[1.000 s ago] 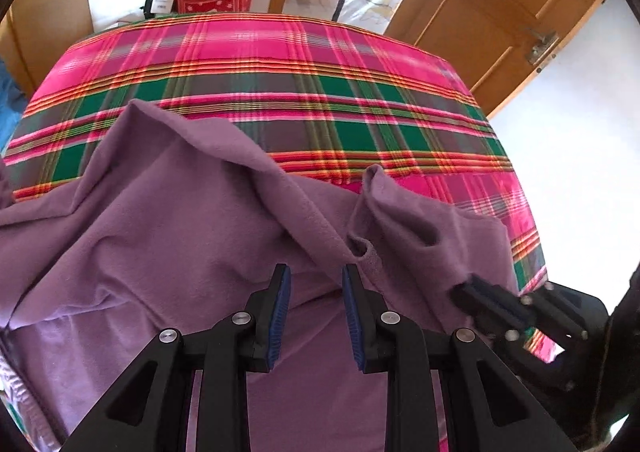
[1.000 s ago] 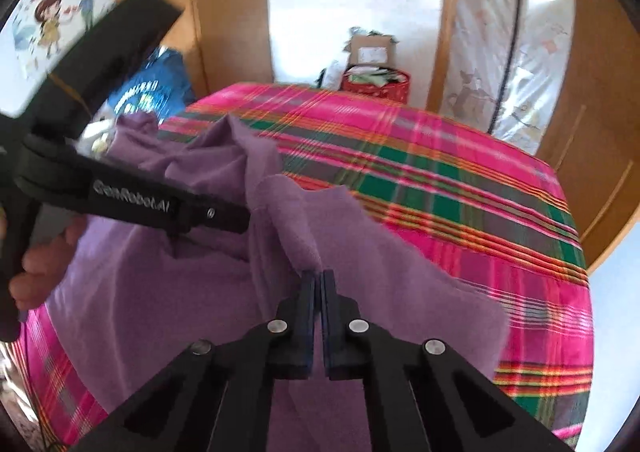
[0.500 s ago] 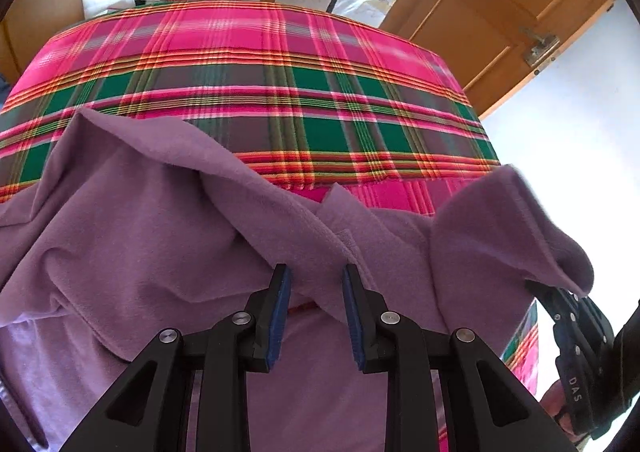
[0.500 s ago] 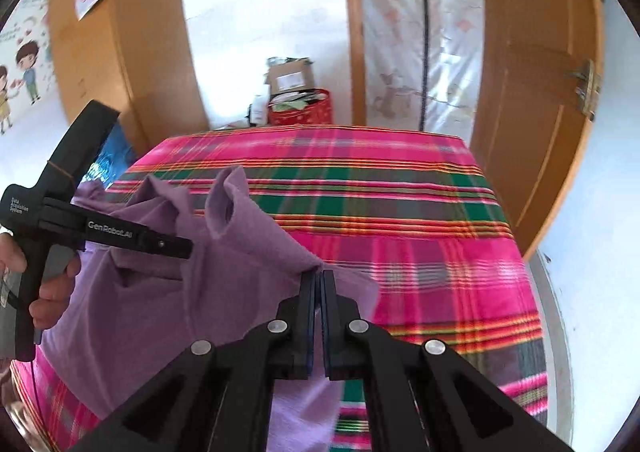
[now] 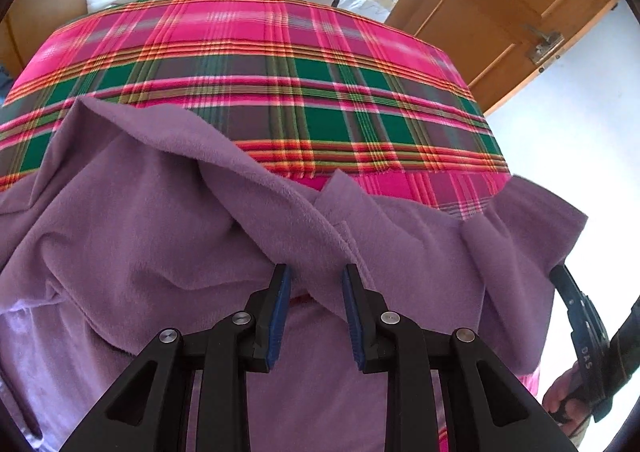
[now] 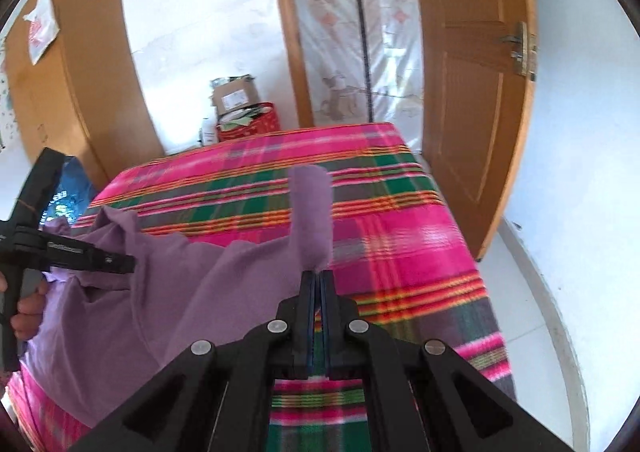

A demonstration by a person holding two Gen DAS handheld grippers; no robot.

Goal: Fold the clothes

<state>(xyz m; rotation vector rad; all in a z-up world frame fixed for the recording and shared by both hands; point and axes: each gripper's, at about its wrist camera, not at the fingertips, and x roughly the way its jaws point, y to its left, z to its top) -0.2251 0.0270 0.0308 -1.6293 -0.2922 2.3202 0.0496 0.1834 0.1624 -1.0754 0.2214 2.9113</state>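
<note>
The right gripper (image 6: 318, 278) has its jaws clenched on a strip of the purple garment (image 6: 160, 304); the pinched bit stands up past the tips toward 12 o'clock as a soft, rounded tab. The left gripper (image 5: 314, 284) has its jaws released, their blue ribbed pads set apart with a ridge of the same cloth running between and under them, not pinched as far as I can tell. In the right wrist view that left tool shows at 9 o'clock, a person's hand (image 6: 26, 306) round its handle.

My judgement: a corner or hem is being lifted and drawn out by the right side while the left waits to take its own hold, so the garment is mid-way through being spread or turned over, not lying in a neat fold. The next move calls for the left jaws to close on an edge, then both to pull the cloth taut and level.

The garment is a matte, fleecy knit, thick and limp, heaped in rounded creases on the near half of the bed (image 5: 280, 64), whose cover is a flat-woven plaid in pink, green and orange.
</note>
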